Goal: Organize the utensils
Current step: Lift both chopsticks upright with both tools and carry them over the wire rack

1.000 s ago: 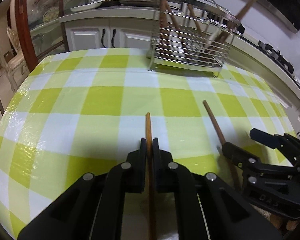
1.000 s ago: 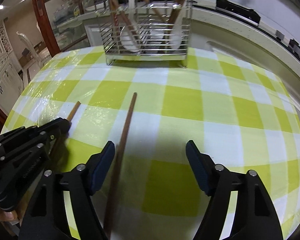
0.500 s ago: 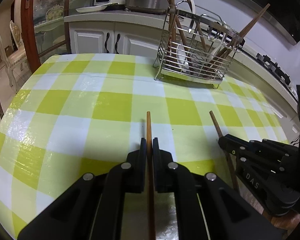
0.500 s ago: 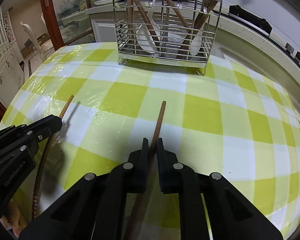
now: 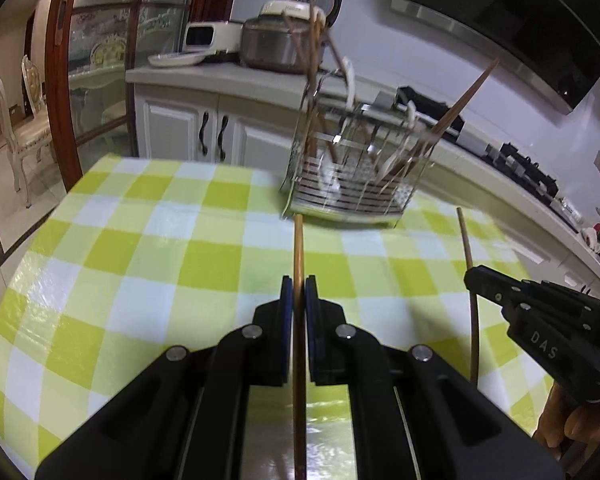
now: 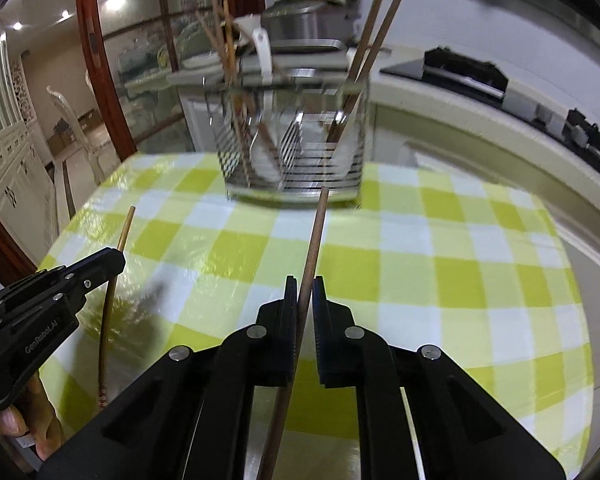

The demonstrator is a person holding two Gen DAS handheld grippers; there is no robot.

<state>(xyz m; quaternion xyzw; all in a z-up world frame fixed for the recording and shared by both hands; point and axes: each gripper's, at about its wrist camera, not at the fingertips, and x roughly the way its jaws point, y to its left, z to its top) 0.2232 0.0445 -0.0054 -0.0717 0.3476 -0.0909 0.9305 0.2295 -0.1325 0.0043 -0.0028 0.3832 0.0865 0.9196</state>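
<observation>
The left gripper is closed on a light wooden chopstick. Its two blue-lined fingers press the stick from both sides with almost no gap. The stick runs straight forward between them, and its far tip points at the foot of the wire utensil rack. The rack stands at the far side of the worktop, which has a green and white checked cloth.

The right gripper is also closed, on a darker chopstick. This stick passes between the fingers a little tilted, and its tip points to the lower edge of the rack.

In both views each chopstick appears above the cloth, but I cannot tell how high. The rack already holds several chopsticks and white spoons, standing or leaning; it looks blurred. The two grippers are side by side, apart from each other, each visible at the edge of the other's camera. Behind the rack is a kitchen counter with a rice cooker on it.
</observation>
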